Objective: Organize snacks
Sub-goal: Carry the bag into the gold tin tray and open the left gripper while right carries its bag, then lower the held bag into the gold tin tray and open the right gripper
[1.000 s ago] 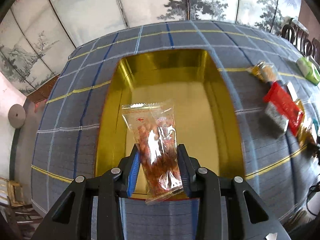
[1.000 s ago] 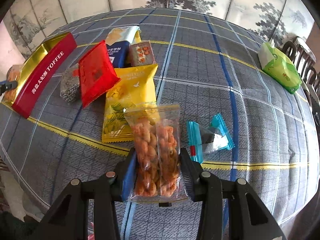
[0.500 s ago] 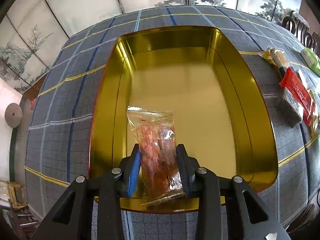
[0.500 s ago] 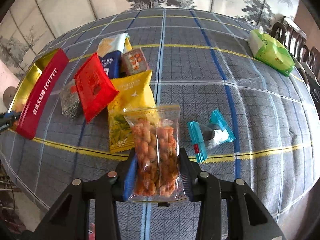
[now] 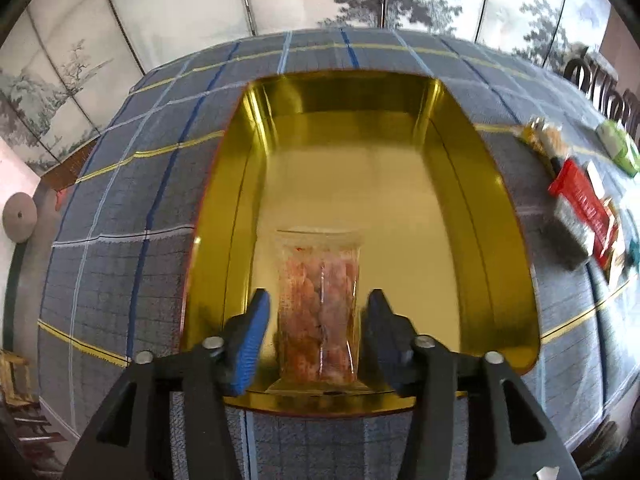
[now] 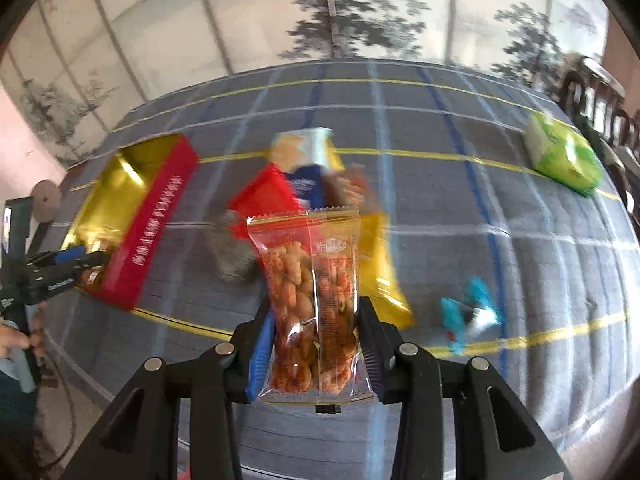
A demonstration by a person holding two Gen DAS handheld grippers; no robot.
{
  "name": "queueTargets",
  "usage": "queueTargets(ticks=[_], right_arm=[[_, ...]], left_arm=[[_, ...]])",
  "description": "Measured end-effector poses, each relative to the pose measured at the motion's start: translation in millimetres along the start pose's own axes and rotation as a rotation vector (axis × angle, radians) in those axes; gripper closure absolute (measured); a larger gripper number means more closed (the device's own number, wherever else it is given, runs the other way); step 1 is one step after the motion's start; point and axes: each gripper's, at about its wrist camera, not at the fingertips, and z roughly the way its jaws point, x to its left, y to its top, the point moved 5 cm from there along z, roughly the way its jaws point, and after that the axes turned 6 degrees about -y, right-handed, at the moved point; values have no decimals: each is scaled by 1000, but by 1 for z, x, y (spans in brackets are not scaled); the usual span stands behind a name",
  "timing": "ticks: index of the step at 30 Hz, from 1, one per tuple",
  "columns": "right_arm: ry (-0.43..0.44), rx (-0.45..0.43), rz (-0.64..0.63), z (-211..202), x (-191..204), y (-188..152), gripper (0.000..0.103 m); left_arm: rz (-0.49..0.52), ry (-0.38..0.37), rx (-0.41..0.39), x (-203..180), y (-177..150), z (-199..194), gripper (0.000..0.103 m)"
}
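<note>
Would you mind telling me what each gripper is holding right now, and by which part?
The right gripper clamps a clear peanut packet by its lower sides. The left gripper is opening, its packet ungripped over the gold tin.

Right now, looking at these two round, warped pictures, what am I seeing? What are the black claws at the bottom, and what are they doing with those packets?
There is no robot arm: a person holds a two-finger gripper in each hand, and a wide-angle camera on each looks forward along its fingers.

The left camera shows the left gripper over a gold-lined tin on a checked tablecloth. Its jaws are opening, and the clear snack packet between them sits free of the pads, inside the tin.

The right camera shows the right gripper shut on a second packet of orange snacks. Beyond it lie loose snacks: a yellow bag, a red packet, a teal-wrapped sweet and a green pack. The tin's red side shows at left.
</note>
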Motion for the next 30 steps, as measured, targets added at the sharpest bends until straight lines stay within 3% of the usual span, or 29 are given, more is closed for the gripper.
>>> queueTargets(ticks=[2,6,14,20,30], right_arm=[[38,1,-19,1,20,8,63],[109,-3,-58,6,61,25,63],[243,-3,-109,15,157,51,63],[257,30,-157,29,203,51,63],[200,49,-186,57,233,50,63]], left_arm=[[-8,-4,-24,2,1,-9,45],[-36,6,-74,8,1,-32,44],[-181,81,-161,44,-14,-79,41],[-297,113,-167,72,-33,-90,41],[-351,115,-162,78,-48,-93,41]])
